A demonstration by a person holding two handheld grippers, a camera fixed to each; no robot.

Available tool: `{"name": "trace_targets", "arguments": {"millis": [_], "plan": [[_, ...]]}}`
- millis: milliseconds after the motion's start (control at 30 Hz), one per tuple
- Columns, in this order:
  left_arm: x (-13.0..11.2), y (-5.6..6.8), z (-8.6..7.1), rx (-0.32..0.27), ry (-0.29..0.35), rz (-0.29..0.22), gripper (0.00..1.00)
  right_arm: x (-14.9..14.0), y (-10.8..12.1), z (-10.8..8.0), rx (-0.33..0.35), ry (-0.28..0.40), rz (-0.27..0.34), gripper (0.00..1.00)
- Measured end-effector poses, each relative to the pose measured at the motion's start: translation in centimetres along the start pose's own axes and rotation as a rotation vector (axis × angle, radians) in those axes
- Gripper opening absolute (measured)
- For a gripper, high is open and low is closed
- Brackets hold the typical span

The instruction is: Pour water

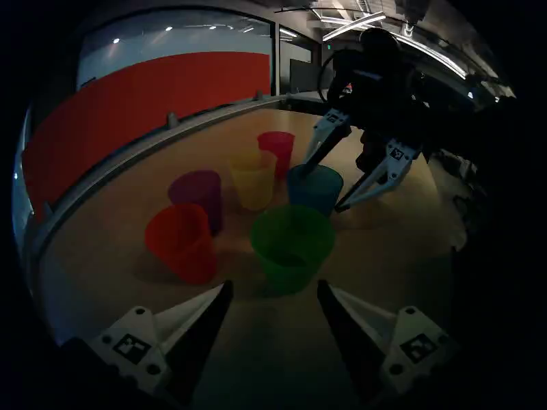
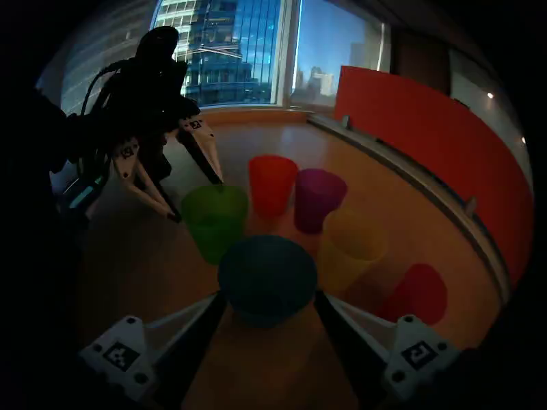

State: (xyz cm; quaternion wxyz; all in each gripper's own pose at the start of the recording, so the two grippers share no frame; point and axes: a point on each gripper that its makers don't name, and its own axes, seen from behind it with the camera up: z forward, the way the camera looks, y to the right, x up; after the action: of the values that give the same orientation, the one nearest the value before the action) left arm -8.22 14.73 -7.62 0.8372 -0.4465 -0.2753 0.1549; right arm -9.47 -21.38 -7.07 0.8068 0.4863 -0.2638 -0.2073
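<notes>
Several coloured plastic cups stand clustered on a wooden table (image 1: 383,260). The green cup (image 1: 292,246) is just ahead of my left gripper (image 1: 273,290), which is open with nothing between its fingers. The blue cup (image 2: 268,277) stands upright between the fingertips of my right gripper (image 2: 268,298), whose jaws are spread wide on either side of it. In the left gripper view the right gripper (image 1: 321,190) straddles the blue cup (image 1: 314,188) from the far side. The right gripper view has the left gripper (image 2: 198,200) by the green cup (image 2: 215,219).
An orange-red cup (image 1: 181,242), a purple cup (image 1: 197,195), a yellow cup (image 1: 253,178) and a crimson cup (image 1: 275,150) stand close around. A red wall panel (image 1: 150,96) with a rail runs along one table edge. A person (image 2: 137,89) in dark clothes holds the grippers.
</notes>
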Motion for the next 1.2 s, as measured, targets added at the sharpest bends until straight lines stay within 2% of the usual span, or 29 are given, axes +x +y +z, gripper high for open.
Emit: {"name": "trace_targets", "arguments": {"millis": [400, 667, 900, 1100, 1200], "plan": [[-0.1, -0.9, -2.8, 0.076, 0.048, -0.056, 0.92, -1.4, 1.2, -3.7, -0.067, 0.021, 0.040, 1.00], [0.6, -1.7, -4.4, 0.121, 0.113, -0.115, 0.92, -1.1, 1.4, -4.9, -0.108, 0.064, 0.070, 1.00], [1.5, -3.8, -6.1, 0.226, 0.202, -0.162, 0.92, -0.2, 3.1, -6.4, -0.205, 0.129, 0.118, 1.00], [3.2, -6.1, -7.9, 0.329, 0.316, -0.218, 0.92, 1.0, 5.2, -8.2, -0.317, 0.204, 0.175, 1.00], [4.2, -6.8, -8.6, 0.372, 0.372, -0.242, 0.92, 2.0, 6.0, -9.1, -0.366, 0.243, 0.194, 1.00]]}}
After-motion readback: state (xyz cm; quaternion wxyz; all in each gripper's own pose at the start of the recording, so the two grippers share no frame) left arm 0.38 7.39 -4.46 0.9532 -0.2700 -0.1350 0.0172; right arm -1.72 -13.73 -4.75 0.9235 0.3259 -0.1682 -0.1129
